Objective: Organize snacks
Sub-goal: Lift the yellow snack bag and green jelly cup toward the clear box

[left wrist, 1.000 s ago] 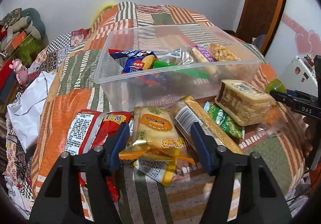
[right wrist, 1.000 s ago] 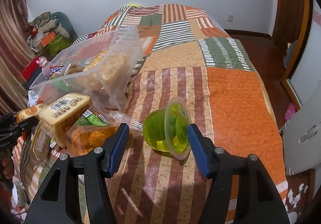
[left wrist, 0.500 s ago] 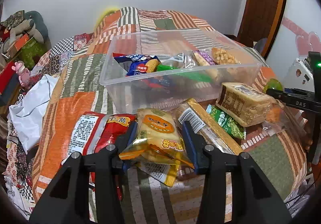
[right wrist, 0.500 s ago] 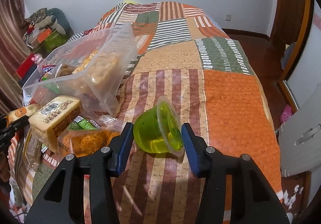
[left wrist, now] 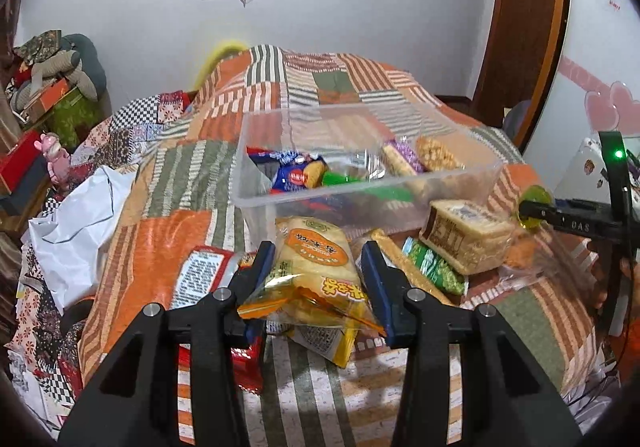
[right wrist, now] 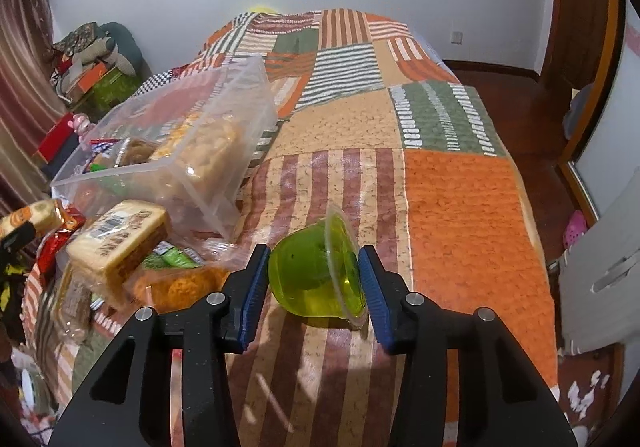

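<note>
Change, left: a second ago the left gripper (left wrist: 318, 271) stood wide around the yellow cracker pack (left wrist: 316, 267); now its blue pads press the pack's two sides and the pack looks raised off the heap.
Change, right: the right gripper (right wrist: 314, 279), earlier open around the green jelly cup (right wrist: 316, 279), is now clenched on it, one pad on the cup's base and one on its lid.
Meaning: both pickups look done; carrying to the clear bin (left wrist: 360, 183) is likely the step ahead.
Cracker pack: in front of the bin's near wall, gripped mid-body, its crimped end hanging toward the camera.
Jelly cup: on its side, to the right of the bin, just above the striped quilt (right wrist: 460, 207); whether it has lifted clear I cannot tell.
Bin: already holds several packets.
Left beside the bin: a wrapped cake block (left wrist: 464, 239), a green packet (left wrist: 436, 267), a red bag (left wrist: 208, 275).
</note>
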A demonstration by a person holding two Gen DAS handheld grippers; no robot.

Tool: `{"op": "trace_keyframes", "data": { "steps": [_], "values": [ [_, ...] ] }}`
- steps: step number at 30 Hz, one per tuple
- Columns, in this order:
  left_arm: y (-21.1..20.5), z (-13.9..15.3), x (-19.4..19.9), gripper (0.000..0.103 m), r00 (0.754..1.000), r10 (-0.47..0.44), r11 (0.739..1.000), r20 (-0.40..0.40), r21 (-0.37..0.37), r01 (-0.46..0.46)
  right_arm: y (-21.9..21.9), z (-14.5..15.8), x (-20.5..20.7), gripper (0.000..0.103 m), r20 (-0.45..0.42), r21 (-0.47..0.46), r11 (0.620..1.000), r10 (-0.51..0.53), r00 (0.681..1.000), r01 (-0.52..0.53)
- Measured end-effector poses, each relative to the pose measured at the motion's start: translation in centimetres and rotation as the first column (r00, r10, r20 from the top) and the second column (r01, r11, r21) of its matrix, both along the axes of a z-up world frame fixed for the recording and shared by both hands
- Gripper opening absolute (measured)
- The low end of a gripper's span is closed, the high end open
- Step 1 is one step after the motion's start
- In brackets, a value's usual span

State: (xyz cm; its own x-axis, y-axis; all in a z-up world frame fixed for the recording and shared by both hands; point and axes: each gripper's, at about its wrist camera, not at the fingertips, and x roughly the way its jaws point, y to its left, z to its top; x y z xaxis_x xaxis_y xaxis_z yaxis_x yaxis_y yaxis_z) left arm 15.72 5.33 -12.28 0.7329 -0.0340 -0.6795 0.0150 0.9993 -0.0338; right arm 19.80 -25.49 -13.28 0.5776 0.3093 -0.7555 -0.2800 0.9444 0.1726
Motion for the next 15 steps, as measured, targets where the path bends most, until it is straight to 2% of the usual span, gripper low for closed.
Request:
{"op": "trace_keyframes", "data": {
  "steps": [8,15],
  "values": [
    [0.2,2.3,0.3,0.044,0.998,0.019,1.000,0.061,-0.006,-0.018,0.4,3.6,-0.9,0.041,0.083,0.075,0.997,0.025,0.996,-0.032],
    [0.4,4.0,1.2,0.044,0.994,0.033,0.999,0.103,-0.009,-0.032,3.0,6.4,-1.0,0.041,0.172,0.082,0.992,0.081,0.982,-0.096]
  ]
}}
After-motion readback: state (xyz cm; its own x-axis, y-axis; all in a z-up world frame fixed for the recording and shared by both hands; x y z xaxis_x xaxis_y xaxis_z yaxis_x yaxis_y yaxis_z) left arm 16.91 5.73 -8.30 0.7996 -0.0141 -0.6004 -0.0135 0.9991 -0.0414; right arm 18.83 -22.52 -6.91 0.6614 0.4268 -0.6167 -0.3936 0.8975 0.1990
